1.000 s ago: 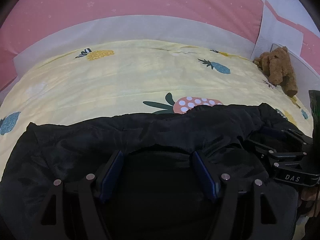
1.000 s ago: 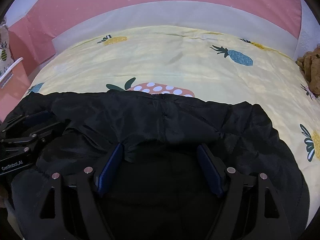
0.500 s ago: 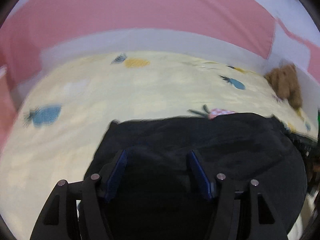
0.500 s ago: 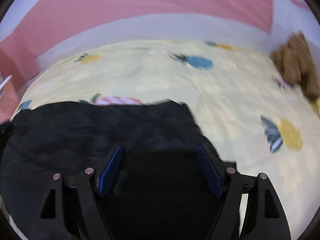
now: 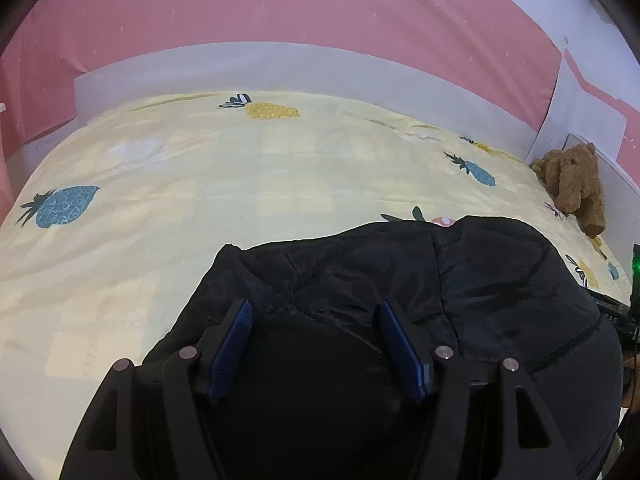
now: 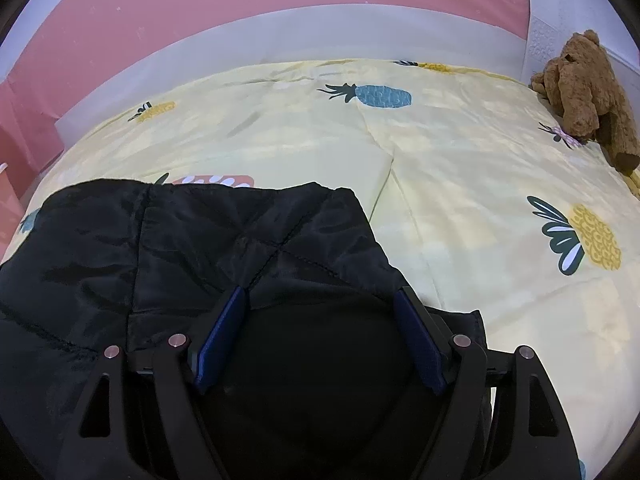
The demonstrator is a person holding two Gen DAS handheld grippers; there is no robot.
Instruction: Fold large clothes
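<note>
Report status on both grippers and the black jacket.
Left gripper and right gripper: jaws open, over fabric. Black quilted jacket bunched on yellow pineapple-print bedspread. Brown plush bear at far corner, clear of jacket.

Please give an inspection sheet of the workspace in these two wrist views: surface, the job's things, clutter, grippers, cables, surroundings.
Surface: bed with a yellow pineapple-print sheet, lightly creased, one seam visible.
Job's things: black quilted jacket lying on the near part of the sheet, bunched rather than flat.
Clutter: brown teddy bear at the far right corner of the bed, apart from the jacket.
Grippers: left gripper and right gripper both over the jacket, fingers spread wide, dark fabric between them; no pinch visible.
Cables: nothing seen.
Surroundings: pink wall with a white panel along the bed's far edge.
</note>
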